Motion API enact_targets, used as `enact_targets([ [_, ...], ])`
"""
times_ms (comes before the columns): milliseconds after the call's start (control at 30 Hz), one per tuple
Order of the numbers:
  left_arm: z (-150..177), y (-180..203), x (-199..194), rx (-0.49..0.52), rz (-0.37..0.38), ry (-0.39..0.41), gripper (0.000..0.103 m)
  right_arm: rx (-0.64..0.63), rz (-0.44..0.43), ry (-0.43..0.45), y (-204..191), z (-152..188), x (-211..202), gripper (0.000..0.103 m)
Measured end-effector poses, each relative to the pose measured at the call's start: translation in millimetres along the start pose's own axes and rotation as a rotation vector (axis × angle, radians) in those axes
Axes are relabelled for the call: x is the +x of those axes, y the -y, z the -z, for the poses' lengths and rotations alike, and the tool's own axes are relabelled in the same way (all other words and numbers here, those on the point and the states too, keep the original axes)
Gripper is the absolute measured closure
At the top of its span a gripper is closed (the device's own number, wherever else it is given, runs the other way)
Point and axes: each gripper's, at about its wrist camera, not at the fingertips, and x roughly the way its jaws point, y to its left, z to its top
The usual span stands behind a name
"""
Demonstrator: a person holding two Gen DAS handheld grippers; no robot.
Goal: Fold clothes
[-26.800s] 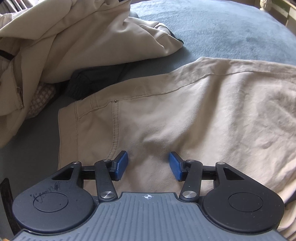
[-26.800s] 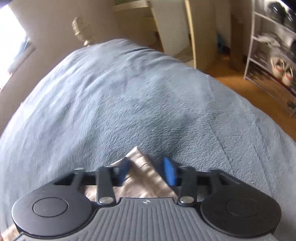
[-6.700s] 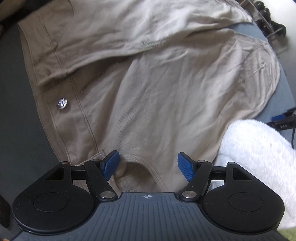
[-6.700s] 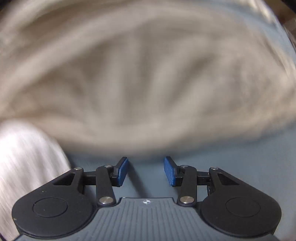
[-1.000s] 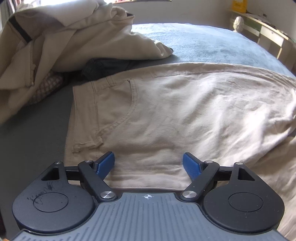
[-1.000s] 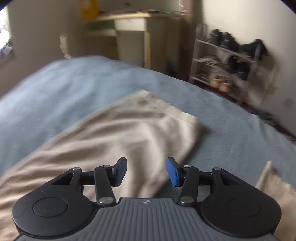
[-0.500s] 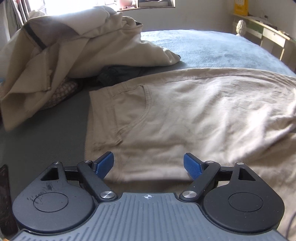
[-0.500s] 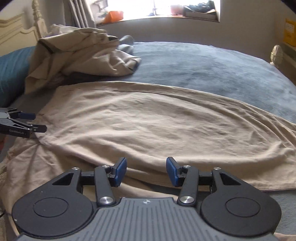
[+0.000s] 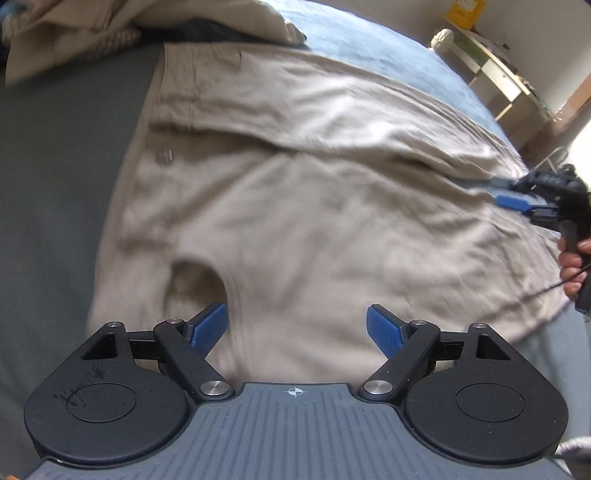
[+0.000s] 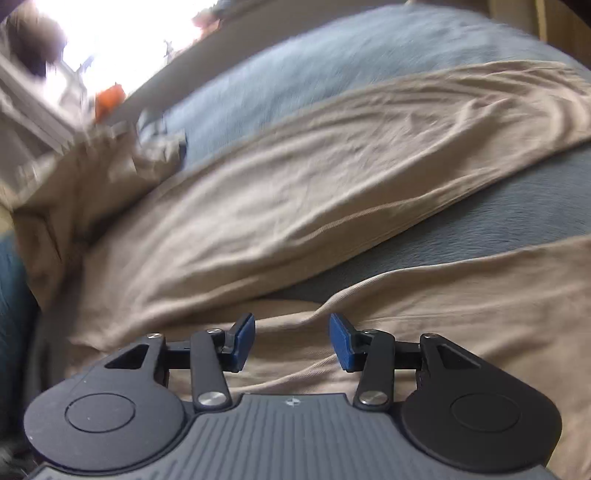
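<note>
Beige trousers (image 9: 295,192) lie spread on the blue-grey bed, waistband to the left with a metal button (image 9: 164,155) showing. My left gripper (image 9: 295,328) hangs open above the near pocket opening, nothing between its blue pads. In the left wrist view the right gripper (image 9: 517,195) shows at the right edge, held by a hand over a trouser leg. In the right wrist view my right gripper (image 10: 291,338) stands open just above the near trouser leg (image 10: 461,306), with the far leg (image 10: 314,184) beyond a strip of bedcover.
A heap of more beige clothes (image 9: 129,18) lies at the head of the bed (image 9: 55,166), seen also as the clothes pile (image 10: 74,173) in the right wrist view. Pale furniture (image 9: 498,74) stands past the bed's far side. A bright window (image 10: 110,37) is behind.
Both grippers have swung across and tilted further down toward the trousers. The left one now looks at the front with the button and pocket; the right one has come close over the near leg.
</note>
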Motion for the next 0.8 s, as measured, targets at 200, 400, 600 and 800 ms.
enact_targets([
  [200,41.7,2.6,-3.4,-0.14,0.033,-0.057,0.02,0.308,0.021,0.076,60.1,50.9,-86.6,0.05],
  [400,55.1,-3.2,2.4,-0.271,-0.027,-0.043,0.024,0.702,0.054,0.133,126.0,136.7,-135.1,0.05],
  [600,48.9,-14.7,20.0,-0.414,-0.12,-0.081,0.032,0.957,0.039,0.188,160.0,192.1,-141.5,0.05],
  [800,36.6,-8.8,27.1,-0.423,-0.184,-0.074,0.033,1.059,-0.007,0.204,175.4,194.1,-118.0,0.05],
])
